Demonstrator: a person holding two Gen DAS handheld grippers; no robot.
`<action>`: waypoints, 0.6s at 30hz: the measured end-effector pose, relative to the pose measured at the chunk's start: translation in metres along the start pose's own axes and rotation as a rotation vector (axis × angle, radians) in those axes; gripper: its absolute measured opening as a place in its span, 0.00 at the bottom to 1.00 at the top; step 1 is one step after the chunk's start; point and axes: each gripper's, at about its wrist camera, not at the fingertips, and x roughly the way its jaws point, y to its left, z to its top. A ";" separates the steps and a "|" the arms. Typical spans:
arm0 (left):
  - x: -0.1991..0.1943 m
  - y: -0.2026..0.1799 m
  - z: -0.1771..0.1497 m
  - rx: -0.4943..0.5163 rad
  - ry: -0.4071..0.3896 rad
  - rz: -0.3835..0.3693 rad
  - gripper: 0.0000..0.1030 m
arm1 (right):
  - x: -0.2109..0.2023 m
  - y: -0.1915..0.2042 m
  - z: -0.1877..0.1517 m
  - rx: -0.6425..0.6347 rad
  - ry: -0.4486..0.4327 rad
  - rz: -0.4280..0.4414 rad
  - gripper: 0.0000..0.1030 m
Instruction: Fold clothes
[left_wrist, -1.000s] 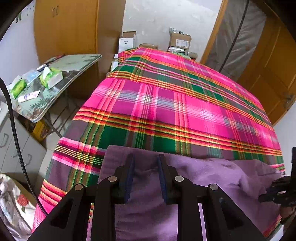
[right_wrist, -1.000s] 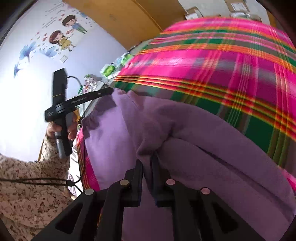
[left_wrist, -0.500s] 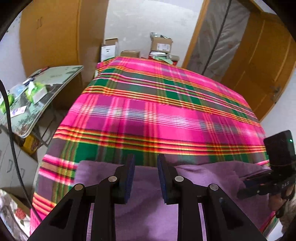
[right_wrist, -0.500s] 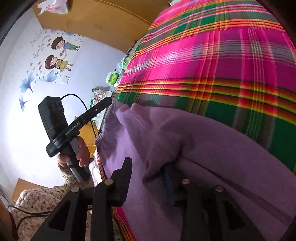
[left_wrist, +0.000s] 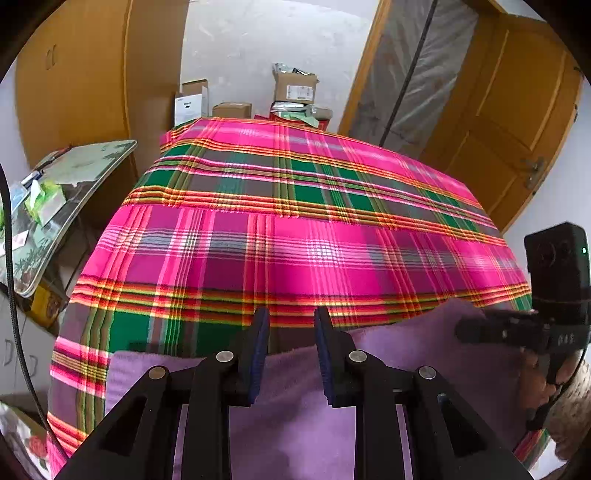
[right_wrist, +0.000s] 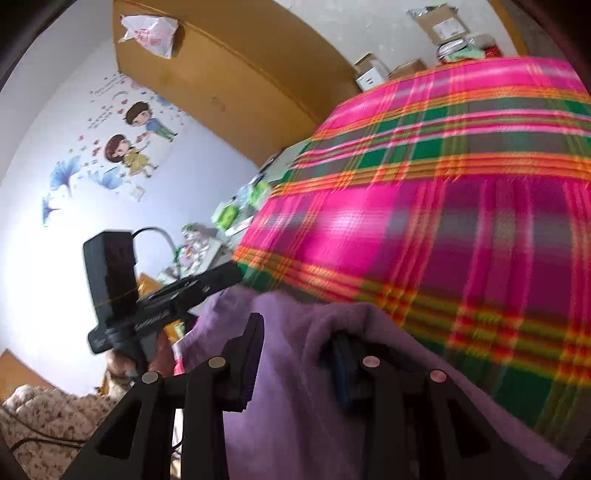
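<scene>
A purple fleece garment (left_wrist: 295, 424) lies along the near edge of a bed covered in pink and green plaid cloth (left_wrist: 295, 258). My left gripper (left_wrist: 290, 332) hovers over the garment's far hem, open, with nothing pinched between its blue pads. My right gripper (right_wrist: 295, 332) is open over the garment (right_wrist: 314, 424). A raised fold of the purple cloth bulges between its fingers and drapes over the right one. Each gripper shows in the other's view: the right gripper (left_wrist: 476, 328) at the garment's right end, the left gripper (right_wrist: 225, 277) at its left end.
A side table (left_wrist: 55, 192) with tissue packs stands left of the bed. Cardboard boxes (left_wrist: 295, 88) sit past the far end. A wooden wardrobe (left_wrist: 74, 92) and a door (left_wrist: 517, 129) flank the room. A floral sleeve (right_wrist: 44, 413) is at the lower left.
The right gripper's jaws spread and let go of the purple fold they pinched. Both grippers drew back toward the near edge, so more plaid shows beyond the garment.
</scene>
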 end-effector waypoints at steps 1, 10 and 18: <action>0.001 -0.001 0.001 0.002 0.001 -0.001 0.25 | -0.002 -0.002 0.004 0.003 -0.006 -0.013 0.34; 0.014 -0.017 0.008 0.048 0.012 -0.036 0.25 | 0.016 -0.029 0.026 0.072 0.059 -0.119 0.13; 0.032 -0.042 0.011 0.106 0.066 -0.107 0.25 | 0.011 -0.027 0.028 0.046 0.120 -0.152 0.13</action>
